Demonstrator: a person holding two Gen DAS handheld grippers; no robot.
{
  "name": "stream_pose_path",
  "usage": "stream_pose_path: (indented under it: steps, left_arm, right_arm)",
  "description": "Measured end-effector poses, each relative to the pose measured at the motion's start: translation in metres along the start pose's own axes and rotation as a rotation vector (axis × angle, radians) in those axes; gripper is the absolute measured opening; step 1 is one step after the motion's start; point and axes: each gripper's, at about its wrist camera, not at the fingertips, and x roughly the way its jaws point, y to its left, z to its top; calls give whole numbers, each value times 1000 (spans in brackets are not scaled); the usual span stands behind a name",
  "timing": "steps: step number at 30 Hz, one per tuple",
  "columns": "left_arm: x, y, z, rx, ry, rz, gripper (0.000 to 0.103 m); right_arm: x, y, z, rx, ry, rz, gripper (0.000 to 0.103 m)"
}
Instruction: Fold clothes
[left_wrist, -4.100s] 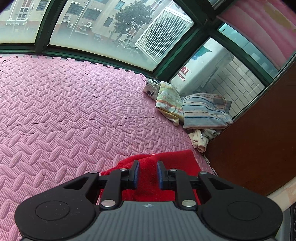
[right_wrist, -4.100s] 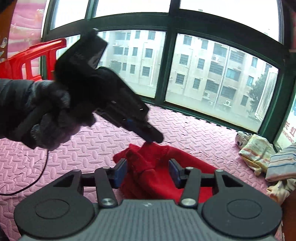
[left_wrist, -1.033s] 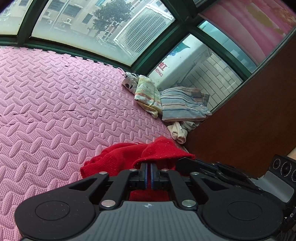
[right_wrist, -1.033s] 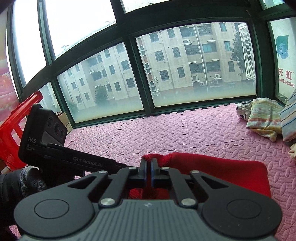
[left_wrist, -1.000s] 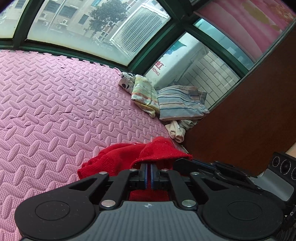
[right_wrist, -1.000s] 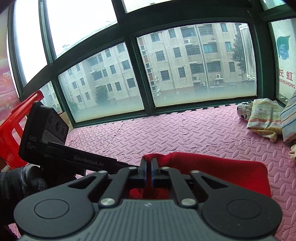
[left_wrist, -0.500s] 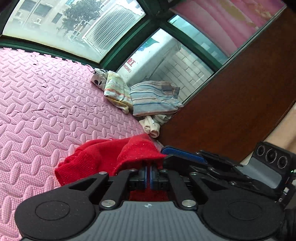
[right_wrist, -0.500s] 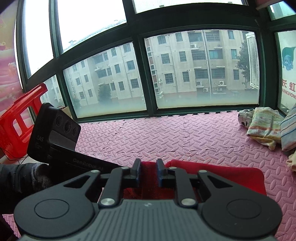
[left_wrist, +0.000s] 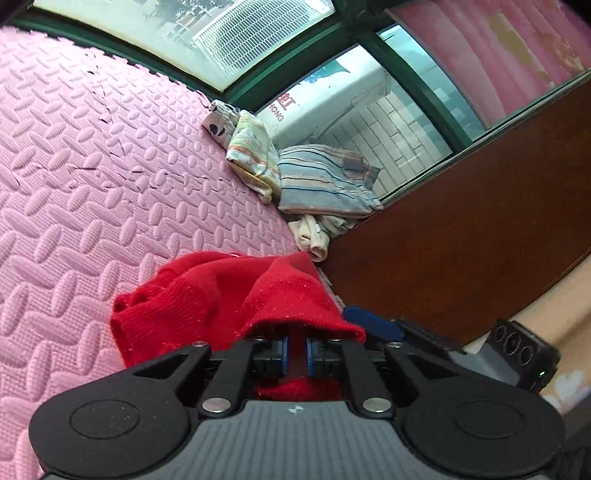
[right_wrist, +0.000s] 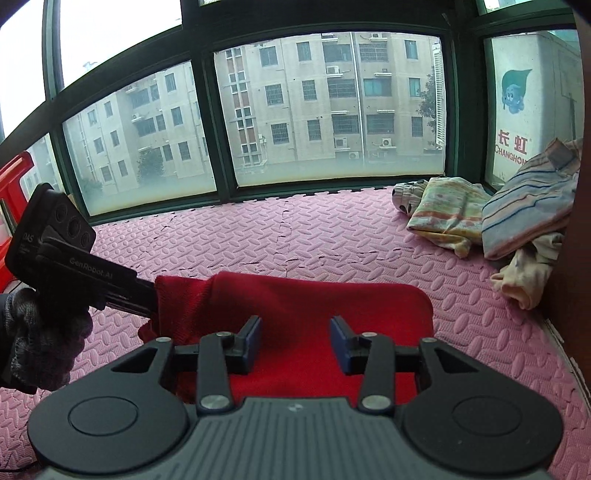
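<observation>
Our right gripper (right_wrist: 295, 341) has just opened off the red sweater (right_wrist: 314, 306); our left gripper (left_wrist: 295, 352), barely parted, pinches its edge; letting go unevenly may undo the fold.

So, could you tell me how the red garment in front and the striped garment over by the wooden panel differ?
The red garment is one plain colour and knitted; the striped garment has pale blue, pink and white bands. The red garment lies alone near both grippers, one corner clamped in the left gripper; the striped garment sits untouched atop a heap of other clothes. The right gripper, just opened, hovers over the red one. Both rest on the pink foam mat.
</observation>
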Motion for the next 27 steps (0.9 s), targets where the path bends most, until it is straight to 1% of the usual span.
stream_pose_path:
  steps: [2,3,5,7,8,11,13,14,15,19,20,21,22,23,26,27]
  left_arm:
    - [2,2,-1,-35,15,-58,10]
    - [3,4,-2,-56,28,-74,12]
    - [4,5,-3,-76,42,-77,17]
    - [7,9,-2,-111,52,-56,28]
    - [8,11,-2,-129,57,-47,28]
    - [8,15,-2,-194,50,-90,28]
    - [5,18,-2,-239,24,-167,28]
    - [3,19,-2,-251,9,-193,28]
    - [2,20,-2,-262,-2,-197,29]
    - [7,26,-3,-327,10,-185,30]
    - [7,27,-3,-343,4,-197,30]
    - [5,28,-3,-355,-19,-206,31]
    - [4,29,-3,-368,-40,-215,34]
    - [4,32,-3,-387,-45,-218,35]
    - [5,37,-2,-408,-39,-170,36]
    - [3,39,-2,-415,-45,-170,36]
  right_arm:
    - [2,0,-2,0,6,7,41]
    - [4,1,-3,-4,6,6,41]
    - [5,0,-3,2,2,8,41]
    - [5,-3,-2,20,-8,6,41]
    - [5,-4,-2,32,-12,5,41]
    - [4,-8,-1,60,-21,8,41]
    - [3,-10,0,71,-26,7,41]
    - [2,-10,0,77,-28,5,41]
    - [2,-11,-1,82,-29,5,41]
    - [4,-12,-1,97,-23,11,41]
    - [4,-12,-1,101,-24,13,41]
    - [4,-12,-1,109,-26,18,41]
    - [4,-12,-1,113,-31,17,41]
    - [2,-13,-1,119,-35,16,41]
    - [-2,-14,-1,131,-48,22,41]
    - [-5,-14,-1,131,-51,31,41]
